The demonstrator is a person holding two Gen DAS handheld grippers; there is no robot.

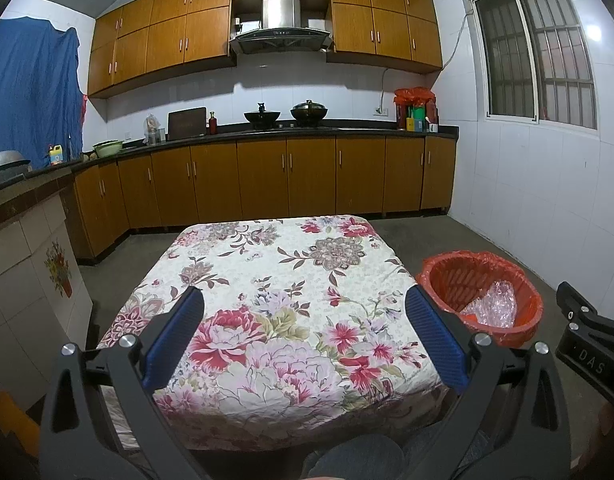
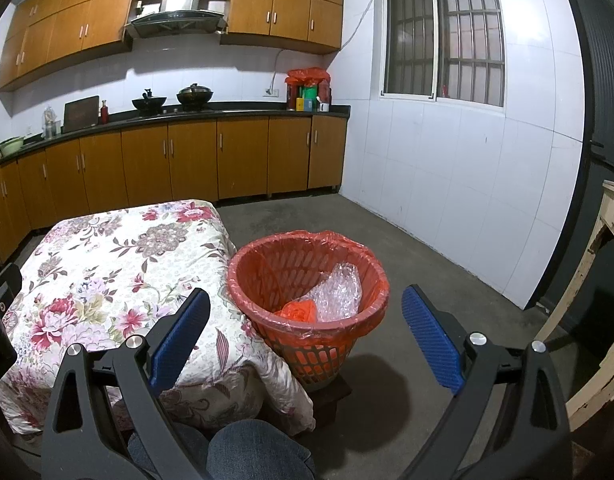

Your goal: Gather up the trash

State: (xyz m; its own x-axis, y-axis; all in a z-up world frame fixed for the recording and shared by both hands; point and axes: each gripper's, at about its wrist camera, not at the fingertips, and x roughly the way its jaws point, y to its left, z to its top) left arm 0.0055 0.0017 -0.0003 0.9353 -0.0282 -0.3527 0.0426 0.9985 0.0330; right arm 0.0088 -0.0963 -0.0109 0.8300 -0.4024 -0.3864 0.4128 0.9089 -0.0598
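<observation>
An orange mesh trash basket (image 2: 307, 340) lined with a red bag stands on a low stool right of the table; it also shows in the left wrist view (image 1: 523, 320). Inside lie clear bubble wrap (image 2: 339, 292) and a crumpled orange bag (image 2: 297, 310). The table wears a floral cloth (image 1: 291, 304) with nothing on it. My left gripper (image 1: 305, 302) is open and empty over the table's near half. My right gripper (image 2: 307, 304) is open and empty, just in front of the basket. The right gripper's body (image 1: 587, 340) shows at the right edge of the left wrist view.
Brown kitchen cabinets (image 1: 267, 176) and a dark counter with woks line the far wall. A white tiled wall (image 2: 467, 200) with a window is to the right. A worn wooden frame (image 2: 599, 300) stands far right. My knee (image 2: 251, 448) is below the grippers. Grey concrete floor surrounds the table.
</observation>
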